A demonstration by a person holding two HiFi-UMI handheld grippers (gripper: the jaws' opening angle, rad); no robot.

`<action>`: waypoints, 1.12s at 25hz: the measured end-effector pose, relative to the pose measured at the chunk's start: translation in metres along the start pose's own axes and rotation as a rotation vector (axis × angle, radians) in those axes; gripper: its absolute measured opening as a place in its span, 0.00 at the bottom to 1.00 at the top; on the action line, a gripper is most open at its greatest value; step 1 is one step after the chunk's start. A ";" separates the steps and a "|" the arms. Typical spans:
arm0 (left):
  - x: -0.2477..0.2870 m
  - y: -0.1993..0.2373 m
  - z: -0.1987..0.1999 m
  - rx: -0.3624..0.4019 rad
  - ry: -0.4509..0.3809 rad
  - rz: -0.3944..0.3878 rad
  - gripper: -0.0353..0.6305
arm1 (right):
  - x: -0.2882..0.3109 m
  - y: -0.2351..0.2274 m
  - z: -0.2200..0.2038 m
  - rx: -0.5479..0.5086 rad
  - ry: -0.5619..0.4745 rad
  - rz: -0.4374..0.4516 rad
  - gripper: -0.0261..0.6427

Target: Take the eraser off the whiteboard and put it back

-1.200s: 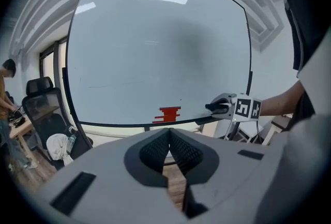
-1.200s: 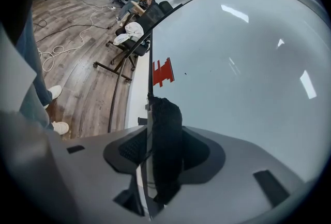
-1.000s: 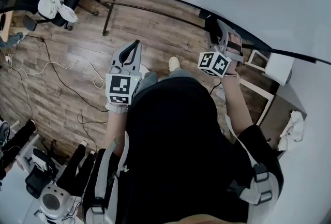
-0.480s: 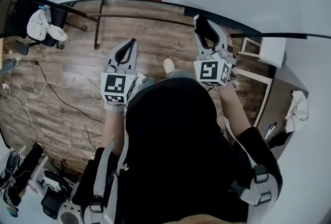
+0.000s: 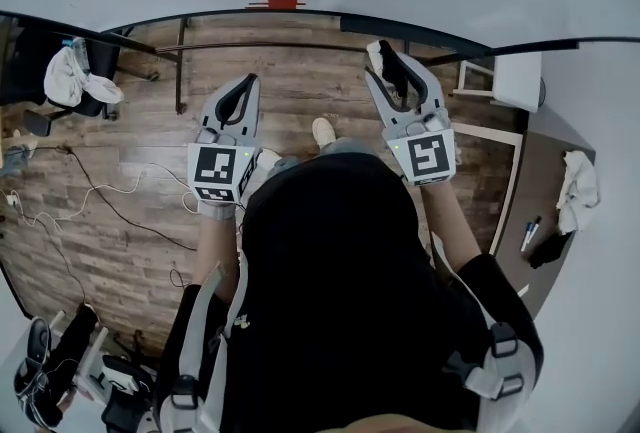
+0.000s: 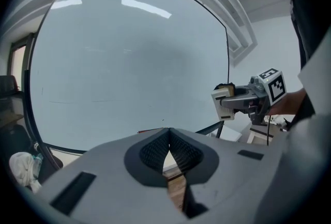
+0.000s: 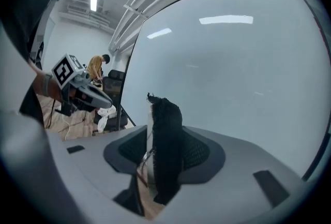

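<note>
R tool pinches eraser edge-on, felt side against one pad. Eraser is off the whiteboard, held in front of it. L tool is pressed together, empty.

Risk, my call: soft felt gives, so eraser may twist in the grip, meet the whiteboard tilted and drop to floor.

Pose: both tools reach fwd toward the whiteboard, noses a bit below level, R tool nearer it.

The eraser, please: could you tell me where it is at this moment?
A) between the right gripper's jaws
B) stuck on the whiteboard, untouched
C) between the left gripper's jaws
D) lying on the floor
A: the right gripper view shows the eraser clamped between the jaws of the right gripper, in front of the whiteboard. The left gripper has its jaws together on nothing.
</note>
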State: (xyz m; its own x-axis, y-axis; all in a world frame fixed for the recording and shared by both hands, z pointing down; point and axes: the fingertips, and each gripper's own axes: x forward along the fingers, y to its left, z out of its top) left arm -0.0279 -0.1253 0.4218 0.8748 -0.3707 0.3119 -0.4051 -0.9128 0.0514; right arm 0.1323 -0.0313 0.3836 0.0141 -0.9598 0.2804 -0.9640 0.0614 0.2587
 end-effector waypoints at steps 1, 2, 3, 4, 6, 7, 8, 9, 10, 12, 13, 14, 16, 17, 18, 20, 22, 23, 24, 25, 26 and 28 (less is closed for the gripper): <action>0.000 0.001 0.002 0.003 -0.007 -0.004 0.07 | -0.003 0.000 0.002 0.037 -0.017 0.002 0.32; 0.000 0.001 0.003 0.005 -0.011 -0.008 0.07 | -0.006 0.000 0.004 0.067 -0.028 0.007 0.32; 0.000 0.002 0.004 0.005 -0.013 -0.013 0.07 | -0.009 0.000 0.007 0.093 -0.036 0.013 0.32; 0.000 0.002 0.005 0.005 -0.015 -0.017 0.07 | -0.012 0.000 0.010 0.117 -0.045 0.017 0.32; 0.000 0.004 0.007 0.009 -0.022 -0.025 0.07 | -0.016 0.000 0.014 0.158 -0.067 0.019 0.32; 0.001 0.005 0.008 0.011 -0.025 -0.029 0.07 | -0.019 0.000 0.015 0.175 -0.079 0.018 0.32; 0.001 0.005 0.009 0.013 -0.025 -0.031 0.07 | -0.021 -0.001 0.017 0.192 -0.089 0.017 0.32; 0.002 0.006 0.009 0.013 -0.025 -0.032 0.07 | -0.024 -0.002 0.018 0.211 -0.099 0.016 0.32; 0.002 0.007 0.010 0.014 -0.025 -0.033 0.07 | -0.026 -0.003 0.019 0.232 -0.109 0.016 0.32; 0.002 0.010 0.010 0.018 -0.026 -0.035 0.07 | -0.029 -0.004 0.023 0.278 -0.128 0.015 0.32; 0.002 0.011 0.011 0.020 -0.028 -0.037 0.07 | -0.031 -0.005 0.024 0.299 -0.136 0.014 0.32; 0.002 0.012 0.012 0.022 -0.031 -0.038 0.07 | -0.032 -0.006 0.026 0.316 -0.143 0.013 0.32; 0.002 0.013 0.013 0.024 -0.031 -0.039 0.07 | -0.034 -0.007 0.027 0.337 -0.152 0.010 0.32; 0.003 0.014 0.013 0.025 -0.031 -0.040 0.07 | -0.035 -0.008 0.027 0.340 -0.153 0.009 0.32; 0.003 0.013 0.014 0.027 -0.032 -0.041 0.07 | -0.035 -0.009 0.027 0.342 -0.154 0.008 0.32; 0.004 0.013 0.013 0.029 -0.024 -0.041 0.07 | -0.035 -0.010 0.025 0.345 -0.152 0.006 0.32; 0.004 0.013 0.012 0.028 -0.014 -0.039 0.07 | -0.035 -0.011 0.023 0.346 -0.150 0.004 0.32; 0.005 0.013 0.012 0.029 -0.013 -0.039 0.07 | -0.035 -0.011 0.022 0.343 -0.148 0.002 0.32; 0.005 0.013 0.013 0.030 -0.013 -0.038 0.07 | -0.034 -0.012 0.021 0.337 -0.145 0.000 0.32; 0.005 0.013 0.013 0.032 -0.015 -0.037 0.07 | -0.033 -0.012 0.020 0.332 -0.140 -0.002 0.32; 0.005 0.013 0.014 0.033 -0.017 -0.037 0.07 | -0.032 -0.013 0.018 0.329 -0.136 -0.002 0.32; 0.005 0.013 0.015 0.033 -0.017 -0.034 0.07 | -0.029 -0.014 0.015 0.330 -0.130 0.001 0.32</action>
State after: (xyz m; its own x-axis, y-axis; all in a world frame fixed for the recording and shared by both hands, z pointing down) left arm -0.0251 -0.1416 0.4101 0.8924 -0.3423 0.2940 -0.3665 -0.9299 0.0298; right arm 0.1416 -0.0085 0.3576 -0.0005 -0.9879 0.1550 -0.9981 -0.0090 -0.0606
